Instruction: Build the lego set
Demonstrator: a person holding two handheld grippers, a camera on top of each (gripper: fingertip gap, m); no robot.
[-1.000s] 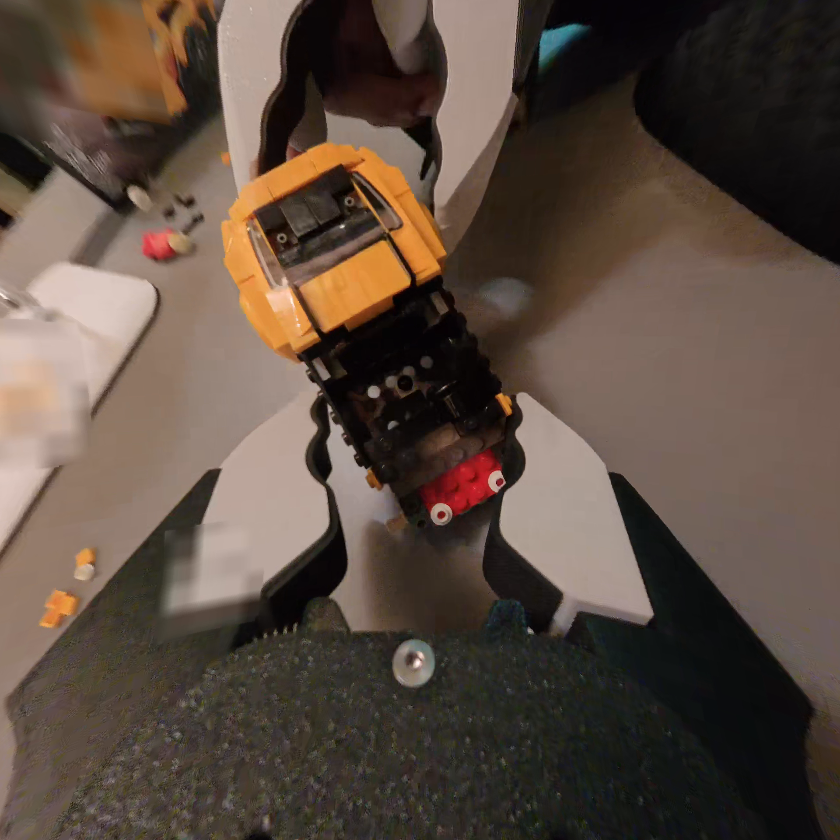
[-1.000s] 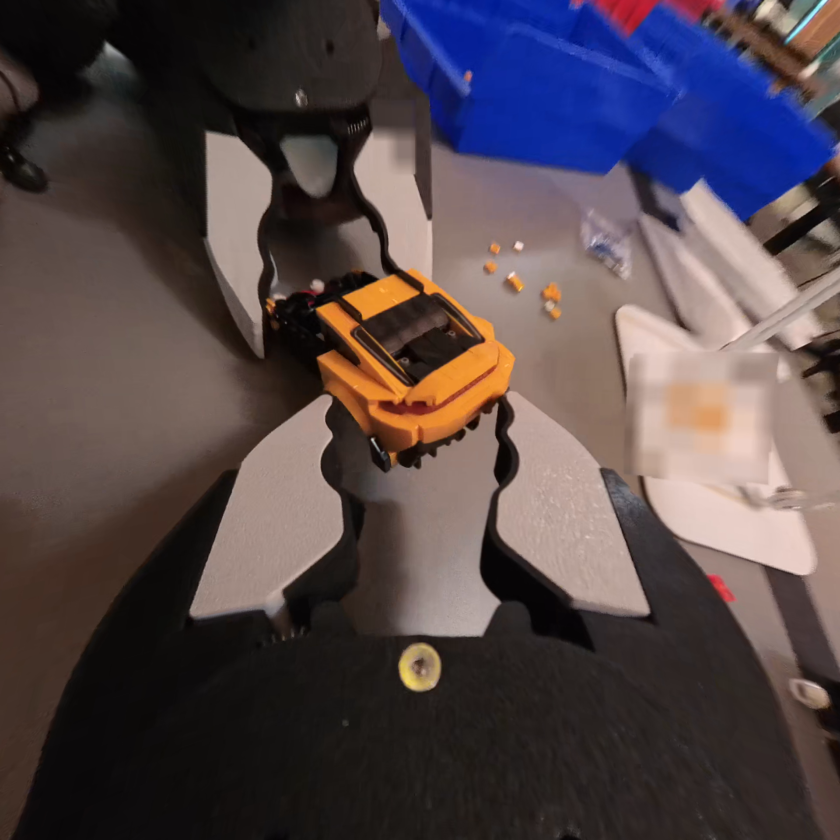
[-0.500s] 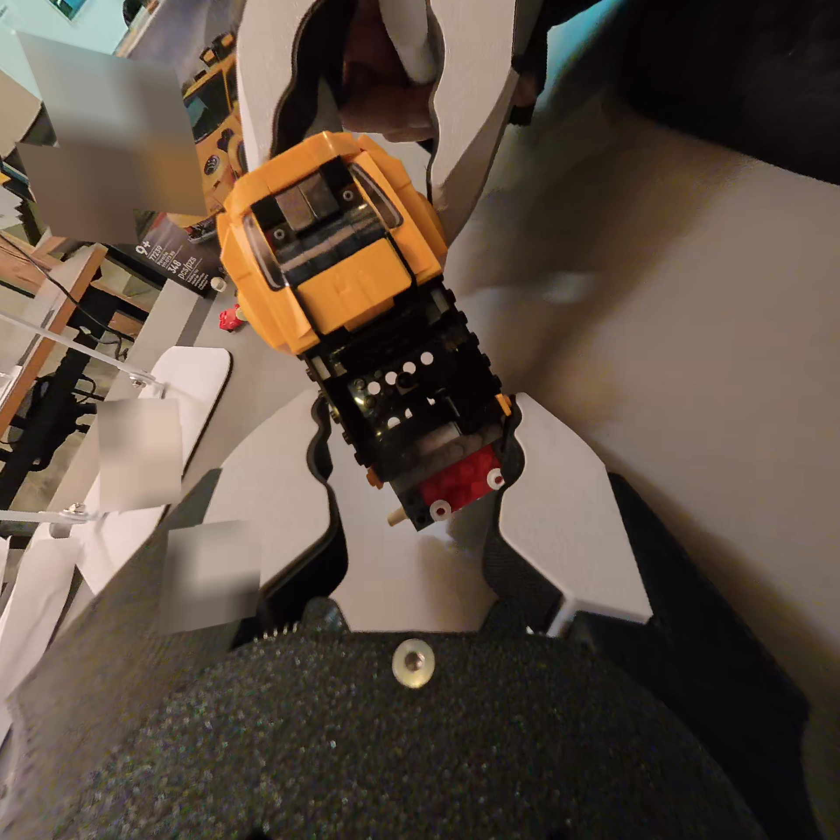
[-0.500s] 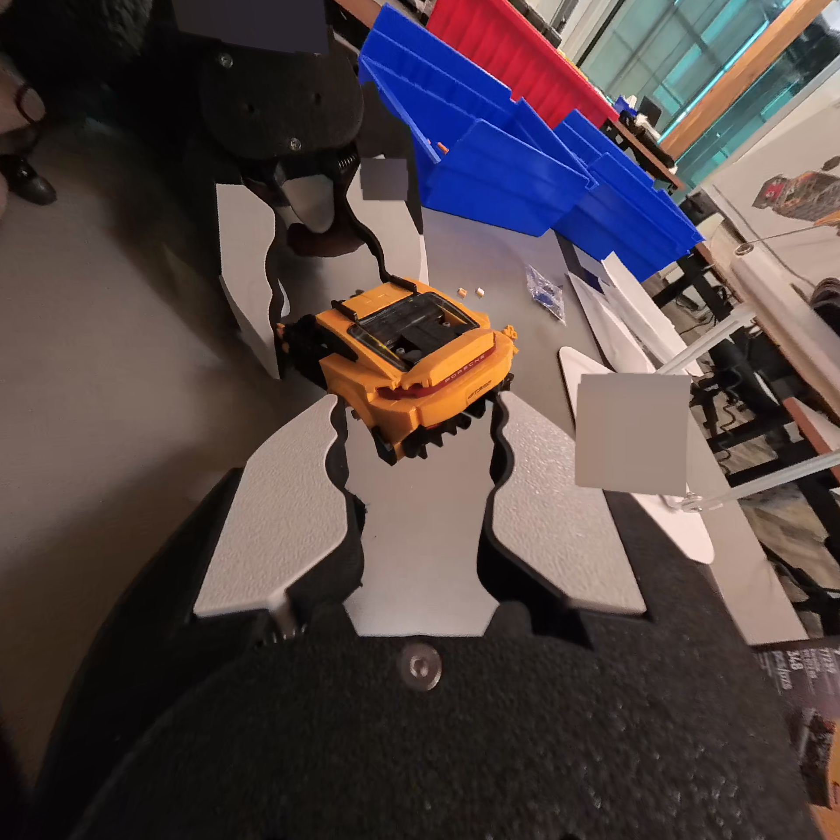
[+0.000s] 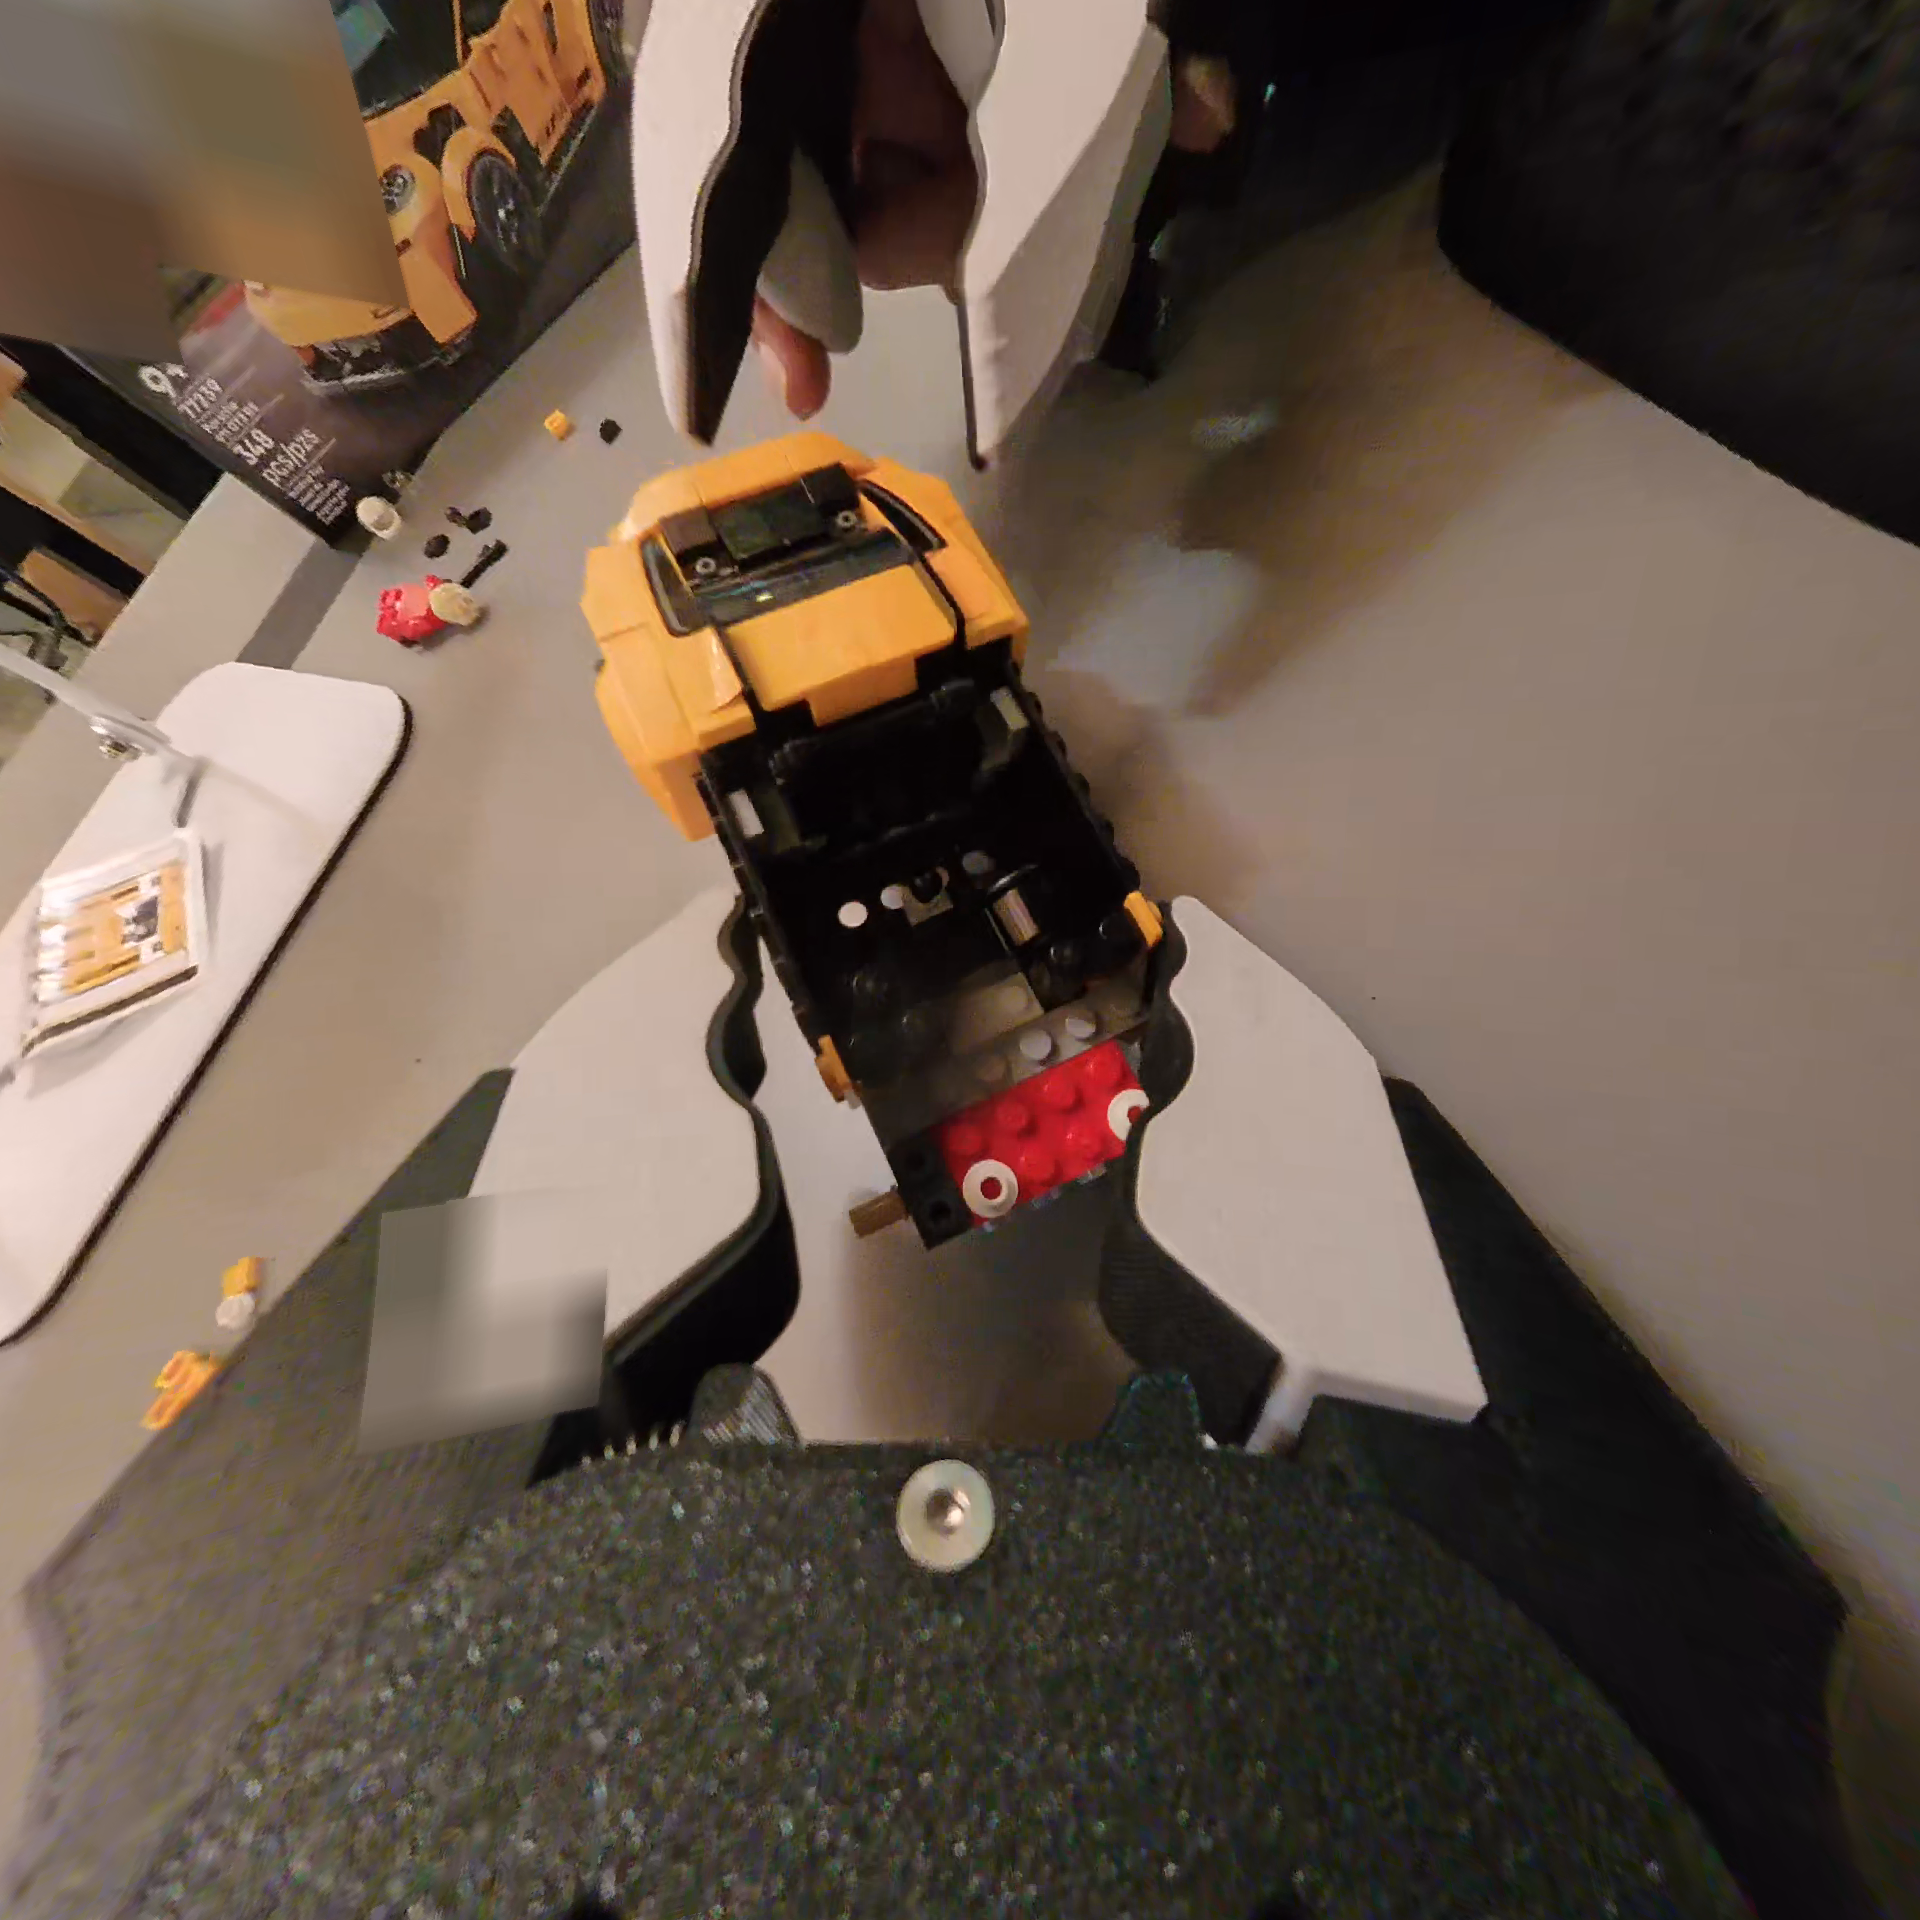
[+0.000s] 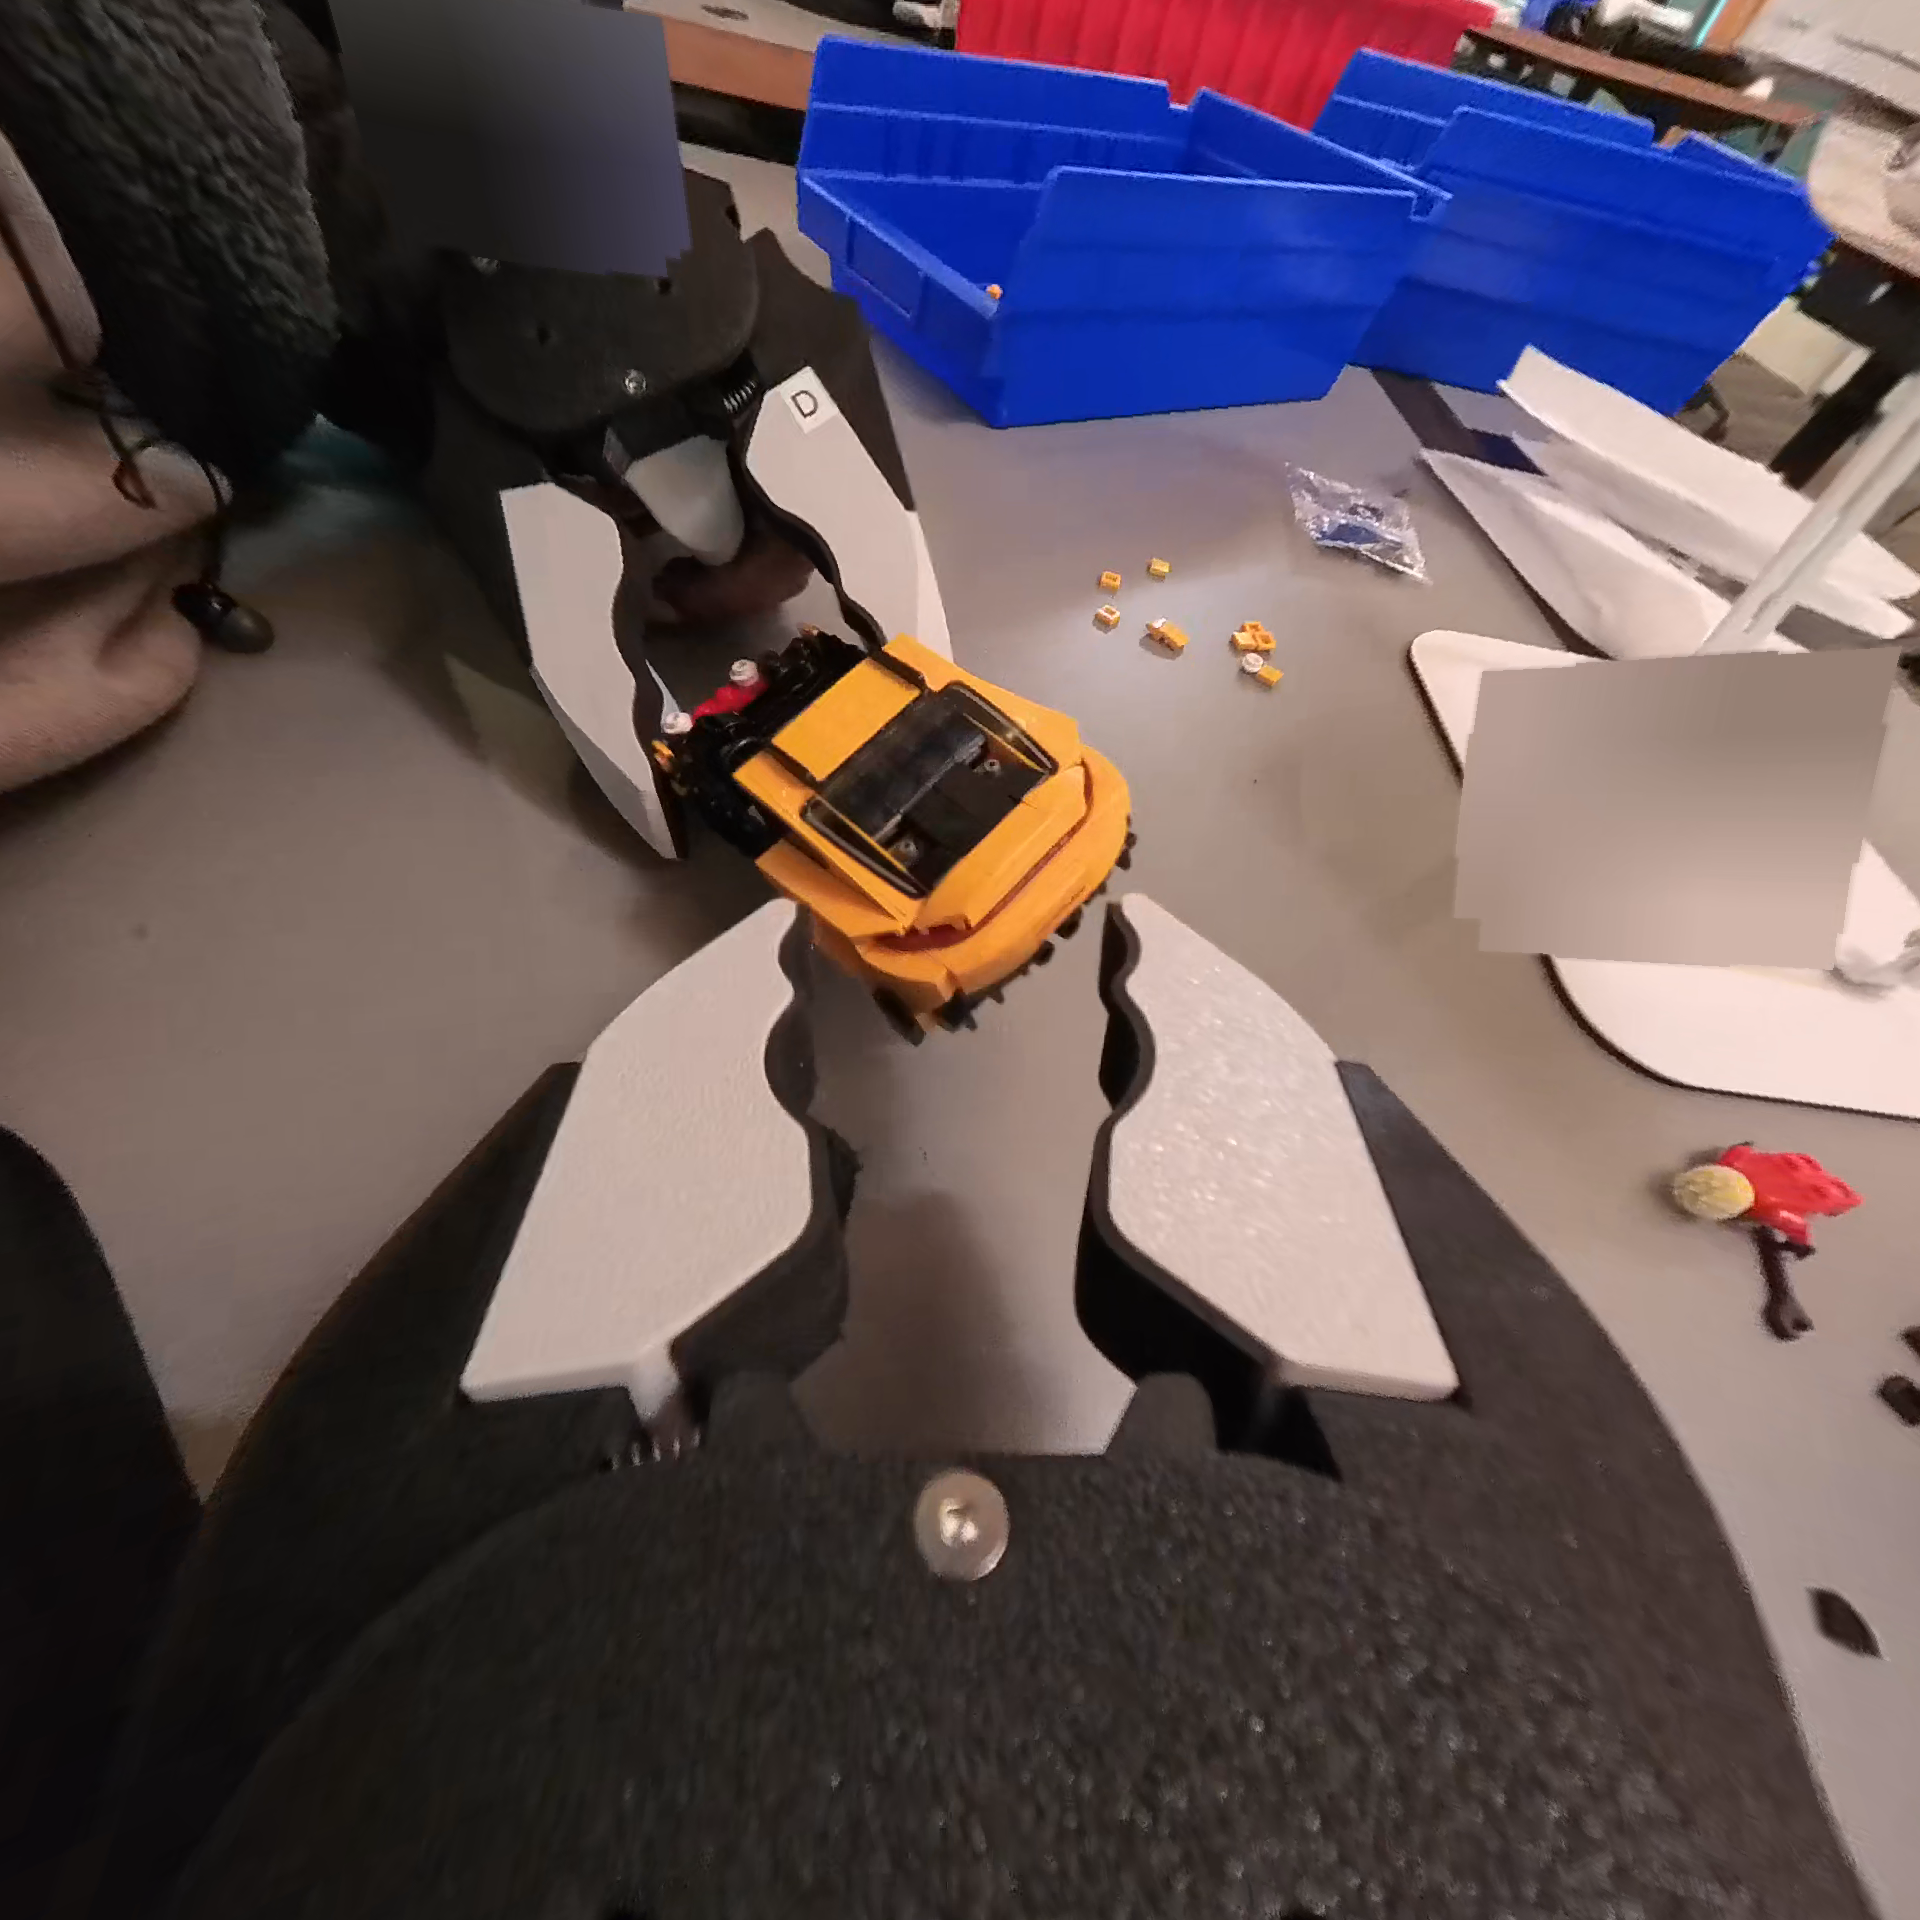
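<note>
Left wrist view: the left gripper [image 5: 945,925] pinches the black, roofless front end of the orange-and-black brick-built toy car [image 5: 800,644] at frame centre, both fingertips against its sides, with the car tilted over the grey tabletop [image 5: 1455,883]. Right wrist view: the right gripper [image 6: 951,914] stands spread about the car's orange tail, a sliver of gap showing at its right pad [image 6: 1122,966]. With only 1 narrow-end hold on the car, steadiness likely depends on squeezing the solid chassis walls, not loose trim.

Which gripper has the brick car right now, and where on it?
The left gripper clamps the orange brick car by its black, unfinished front chassis. The right gripper is open at the rear bumper, not gripping.
</note>
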